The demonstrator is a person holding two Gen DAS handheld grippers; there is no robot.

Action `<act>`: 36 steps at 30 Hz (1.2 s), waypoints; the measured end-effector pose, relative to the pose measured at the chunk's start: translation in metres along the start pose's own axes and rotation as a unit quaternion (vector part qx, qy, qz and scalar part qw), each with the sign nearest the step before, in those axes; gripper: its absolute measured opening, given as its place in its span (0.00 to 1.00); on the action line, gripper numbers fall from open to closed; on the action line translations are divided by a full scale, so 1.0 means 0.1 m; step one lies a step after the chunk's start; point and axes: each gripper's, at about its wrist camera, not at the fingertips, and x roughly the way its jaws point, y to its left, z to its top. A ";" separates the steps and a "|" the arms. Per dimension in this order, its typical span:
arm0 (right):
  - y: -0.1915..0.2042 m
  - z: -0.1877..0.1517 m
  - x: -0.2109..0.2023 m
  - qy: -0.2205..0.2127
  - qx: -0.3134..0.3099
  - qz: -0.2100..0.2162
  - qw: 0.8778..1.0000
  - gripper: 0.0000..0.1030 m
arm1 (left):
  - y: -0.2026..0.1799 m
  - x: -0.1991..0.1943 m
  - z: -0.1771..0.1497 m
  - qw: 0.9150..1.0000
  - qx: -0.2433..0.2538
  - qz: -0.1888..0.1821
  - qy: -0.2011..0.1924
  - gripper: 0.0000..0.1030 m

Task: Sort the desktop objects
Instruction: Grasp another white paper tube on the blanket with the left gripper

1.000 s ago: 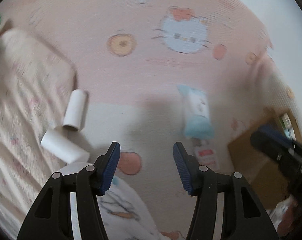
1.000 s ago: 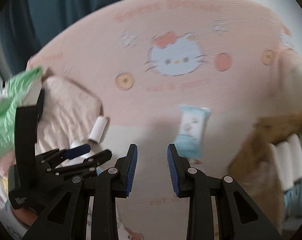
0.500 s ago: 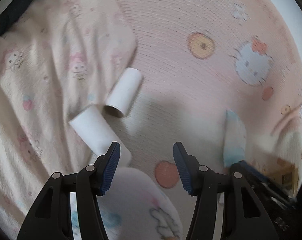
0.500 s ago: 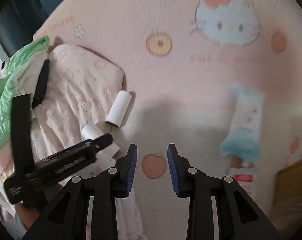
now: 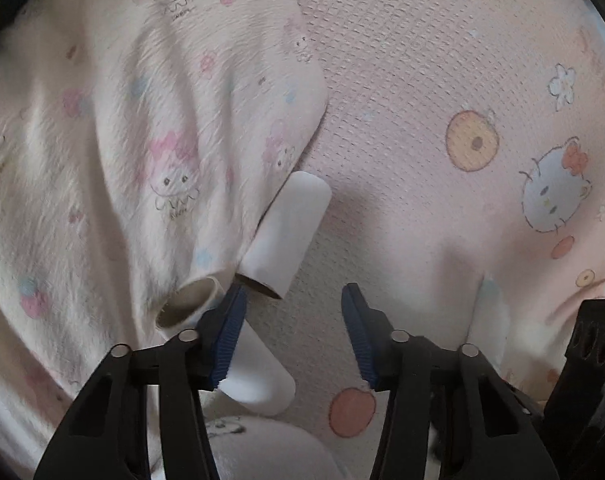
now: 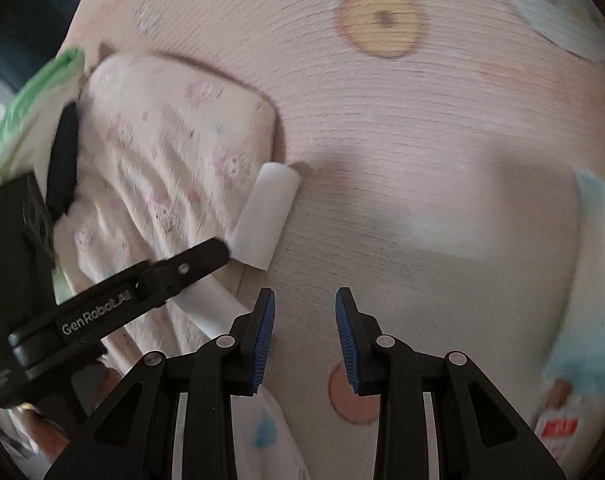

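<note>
Paper rolls: near roll (image 5: 258, 376) now sits against the left gripper (image 5: 292, 336)'s left pad, jaws wide open, gripping nothing. Second roll (image 5: 284, 228) lies just beyond, at the edge of the folded printed cloth (image 5: 142, 140); both loom larger than 0.5 s ago. Right gripper (image 6: 304, 338) hovers half-open, empty, over the pink mat (image 6: 422, 160); wipes pack (image 6: 594, 280) now far right.

Left claw (image 5: 292, 336) and right claw (image 6: 304, 340) both gape, empty.
</note>
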 end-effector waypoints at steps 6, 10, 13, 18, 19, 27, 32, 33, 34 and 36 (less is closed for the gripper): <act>0.19 -0.02 0.10 0.015 -0.046 0.030 0.998 0.27 | 0.12 -0.25 0.03 1.000 -0.005 -0.011 0.018 0.48; 0.24 -0.06 0.18 0.030 -0.059 0.033 0.997 0.27 | 0.31 -0.28 0.02 0.999 -0.016 0.006 0.032 0.48; 0.27 -0.05 0.23 0.037 -0.063 0.040 0.997 0.27 | 0.45 -0.23 -0.01 0.998 -0.035 0.003 0.051 0.48; 0.33 0.03 0.30 0.050 -0.070 0.059 0.995 0.27 | 0.56 -0.07 -0.04 0.995 -0.052 -0.003 0.081 0.48; 0.34 0.04 0.33 0.057 -0.072 0.061 0.994 0.27 | 0.58 -0.04 -0.04 0.995 -0.056 -0.004 0.085 0.48; 0.47 0.04 0.55 0.103 -0.135 0.066 0.983 0.27 | 0.58 0.15 0.00 0.992 -0.071 -0.017 0.098 0.48; 0.45 0.04 0.69 0.115 -0.147 0.067 0.980 0.39 | 0.55 0.20 -0.01 0.992 -0.073 -0.024 0.098 0.47; 0.43 0.05 0.71 0.117 -0.144 0.068 0.980 0.40 | 0.55 0.21 -0.01 0.992 -0.074 -0.029 0.098 0.46; 0.41 0.05 0.74 0.118 -0.141 0.070 0.980 0.42 | 0.55 0.22 -0.02 0.992 -0.076 -0.034 0.097 0.46; 0.35 0.06 0.78 0.119 -0.132 0.079 0.981 0.43 | 0.56 0.21 -0.04 0.992 -0.077 -0.038 0.094 0.46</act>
